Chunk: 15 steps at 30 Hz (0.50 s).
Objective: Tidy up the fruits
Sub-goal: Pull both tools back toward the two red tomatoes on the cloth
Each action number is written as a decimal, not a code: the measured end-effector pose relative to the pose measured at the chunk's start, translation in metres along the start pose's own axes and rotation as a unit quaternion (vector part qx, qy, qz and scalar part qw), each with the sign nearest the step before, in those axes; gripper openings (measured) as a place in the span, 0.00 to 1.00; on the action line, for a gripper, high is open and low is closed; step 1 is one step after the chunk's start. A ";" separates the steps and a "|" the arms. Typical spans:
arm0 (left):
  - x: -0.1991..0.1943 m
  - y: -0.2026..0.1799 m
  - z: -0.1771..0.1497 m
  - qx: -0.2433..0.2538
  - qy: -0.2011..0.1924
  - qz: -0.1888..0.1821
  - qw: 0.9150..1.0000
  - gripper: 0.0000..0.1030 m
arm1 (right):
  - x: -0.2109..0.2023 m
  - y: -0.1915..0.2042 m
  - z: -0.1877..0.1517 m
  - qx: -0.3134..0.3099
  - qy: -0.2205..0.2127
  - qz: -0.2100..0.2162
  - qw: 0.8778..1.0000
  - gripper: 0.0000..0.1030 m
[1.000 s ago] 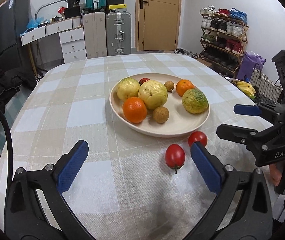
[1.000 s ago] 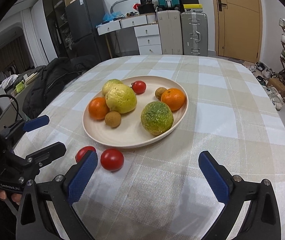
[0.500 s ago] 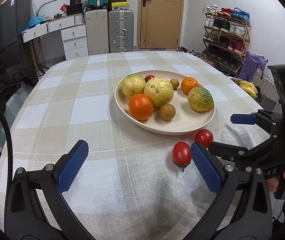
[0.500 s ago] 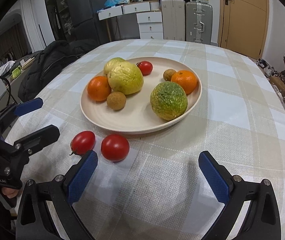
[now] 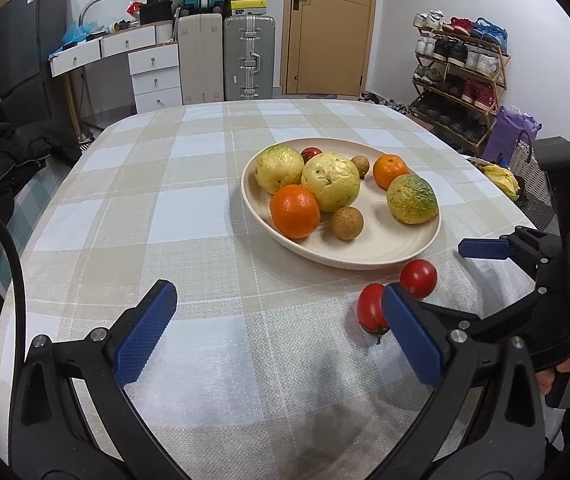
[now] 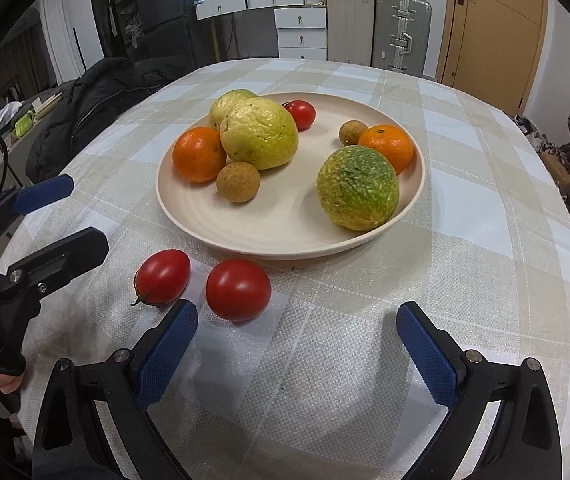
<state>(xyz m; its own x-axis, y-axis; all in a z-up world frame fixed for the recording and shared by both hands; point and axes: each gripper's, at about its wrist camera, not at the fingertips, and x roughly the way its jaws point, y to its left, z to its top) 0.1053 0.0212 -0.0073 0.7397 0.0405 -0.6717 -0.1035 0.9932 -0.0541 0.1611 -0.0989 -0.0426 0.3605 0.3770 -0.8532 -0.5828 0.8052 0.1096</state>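
A cream plate (image 6: pixel 285 248) (image 5: pixel 349 262) in mid-table holds two yellow guavas, two oranges, a green-yellow fruit (image 6: pixel 357 189), two brown longans and a small tomato (image 6: pixel 301 114). Two loose tomatoes lie on the checked cloth just before the plate: a round tomato (image 6: pixel 239 290) (image 5: pixel 418 278) and an oval tomato (image 6: pixel 163 277) (image 5: pixel 369 308) with its stem. My right gripper (image 6: pixel 297 316) (image 5: pixel 449 280) is open, its left pad beside the round tomato. My left gripper (image 5: pixel 277 300) (image 6: pixel 73 212) is open over bare cloth, its right pad partly hiding the oval tomato.
A black jacket (image 5: pixel 9 160) hangs off the table's left side. Drawers (image 5: pixel 153 76), suitcases (image 5: pixel 249 56) and a door stand at the back. A shoe rack (image 5: pixel 461 76) and a basket with bananas (image 5: pixel 501 178) are at the right. Bare cloth spreads left of the plate.
My right gripper has come closer to the two loose tomatoes, which now lie just ahead of its left pad. The left gripper has swung slightly left, so the plate sits further right in its view.
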 end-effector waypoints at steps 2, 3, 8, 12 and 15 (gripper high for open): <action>0.000 0.000 0.000 -0.002 0.001 -0.001 1.000 0.99 | -0.001 0.003 0.000 -0.006 -0.001 0.001 1.000 0.98; 0.000 0.000 0.000 -0.002 0.001 -0.001 1.000 0.99 | -0.001 0.005 0.000 -0.010 -0.001 -0.002 1.000 0.98; 0.000 0.000 0.000 -0.001 0.001 -0.001 1.000 0.99 | -0.002 0.010 0.001 -0.025 -0.001 0.003 1.000 0.79; 0.001 0.000 0.000 0.000 0.003 0.000 1.000 0.99 | -0.005 0.010 0.001 -0.024 -0.005 0.018 1.000 0.70; 0.002 0.000 -0.001 0.001 0.005 -0.001 1.000 0.99 | -0.007 0.012 0.001 -0.026 -0.008 0.031 0.999 0.63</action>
<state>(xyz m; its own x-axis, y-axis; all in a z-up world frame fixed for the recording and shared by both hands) 0.1060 0.0208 -0.0094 0.7334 0.0384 -0.6787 -0.1016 0.9934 -0.0536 0.1522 -0.0916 -0.0345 0.3340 0.4330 -0.8373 -0.6407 0.7558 0.1352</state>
